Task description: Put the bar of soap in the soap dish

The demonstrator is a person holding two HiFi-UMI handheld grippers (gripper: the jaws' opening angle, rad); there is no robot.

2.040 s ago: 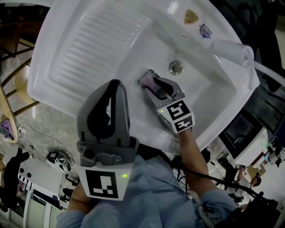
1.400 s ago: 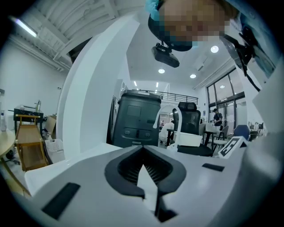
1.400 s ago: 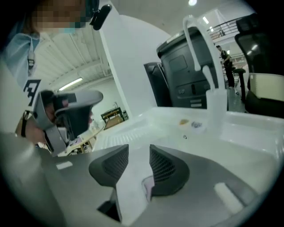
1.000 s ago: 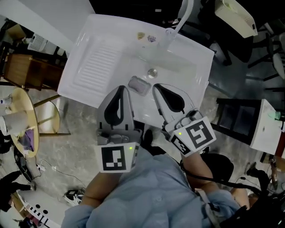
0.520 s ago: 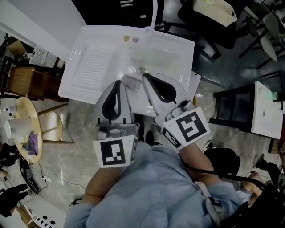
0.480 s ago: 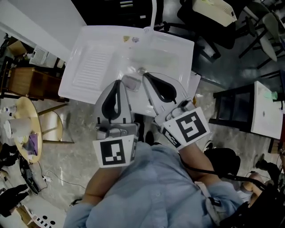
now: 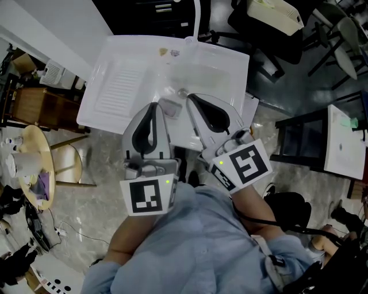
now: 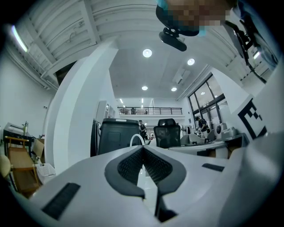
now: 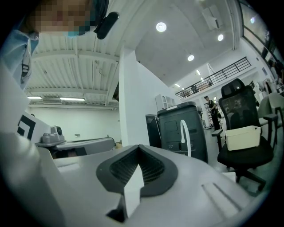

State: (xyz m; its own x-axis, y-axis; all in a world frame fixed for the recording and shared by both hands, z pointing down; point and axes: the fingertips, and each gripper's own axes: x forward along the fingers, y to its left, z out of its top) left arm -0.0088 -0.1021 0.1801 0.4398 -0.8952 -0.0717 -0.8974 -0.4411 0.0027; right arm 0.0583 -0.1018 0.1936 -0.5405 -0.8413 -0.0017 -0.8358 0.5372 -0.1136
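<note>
Nothing legible here — two stickers (image 7: 167, 53) on the sink (image 7: 115, 86) rim are too small to read, and the left cube (image 7: 146, 197) and right cube (image 7: 245, 165) carry only black-and-white square markers

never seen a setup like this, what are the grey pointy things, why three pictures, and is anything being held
There is no robot here: a person holds a hand-worked two-jaw gripper in each hand. The top-down picture comes from a camera on the person's head. In it the grey wedges are the left gripper and right gripper, each carrying a cube with square markers. The other two pictures come from cameras riding on each gripper, looking along its jaws across the room. Below lies a white sink with a ribbed drainboard, a faucet and a small soap dish beside the drain. What the dish holds is too small to tell. Both grippers are shut with nothing between their jaws.
</note>
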